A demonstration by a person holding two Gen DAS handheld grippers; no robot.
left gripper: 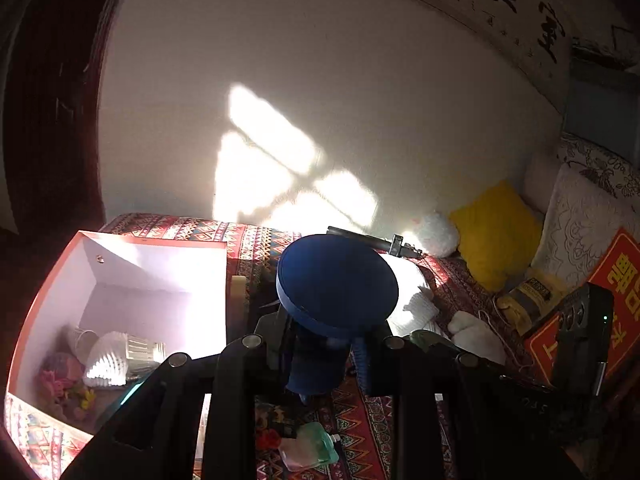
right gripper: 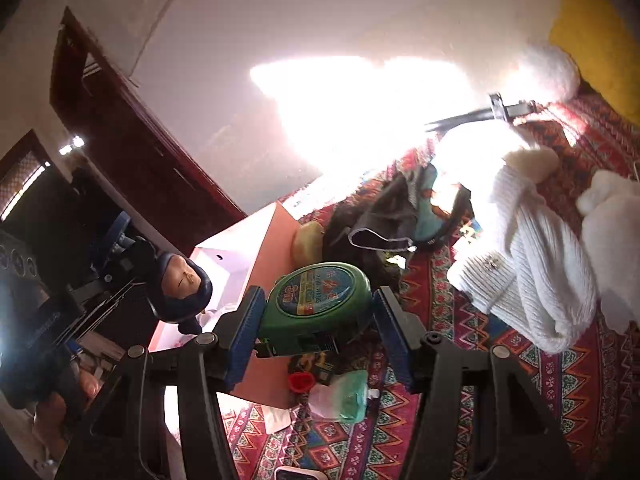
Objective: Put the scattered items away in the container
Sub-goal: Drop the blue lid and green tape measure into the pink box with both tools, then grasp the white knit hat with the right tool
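Observation:
My left gripper (left gripper: 320,344) is shut on a dark blue toy with a round flat base (left gripper: 338,280), held above the bed just right of the orange box (left gripper: 160,272). The box has a white inside and holds a bulb-like thing (left gripper: 120,356) and small trinkets. In the right wrist view the same toy (right gripper: 182,286) shows a small face, hanging over the box (right gripper: 256,248). My right gripper (right gripper: 320,320) is shut on a green tape measure (right gripper: 318,300), held above the patterned bedspread (right gripper: 500,392).
A white knit garment (right gripper: 532,264), a dark pouch (right gripper: 384,224), a small green-white sachet (right gripper: 344,396) and a red cap (right gripper: 301,382) lie on the bedspread. A yellow cushion (left gripper: 496,232), pale pillows, a yellow packet (left gripper: 528,300) and a red sign (left gripper: 600,300) sit at the right.

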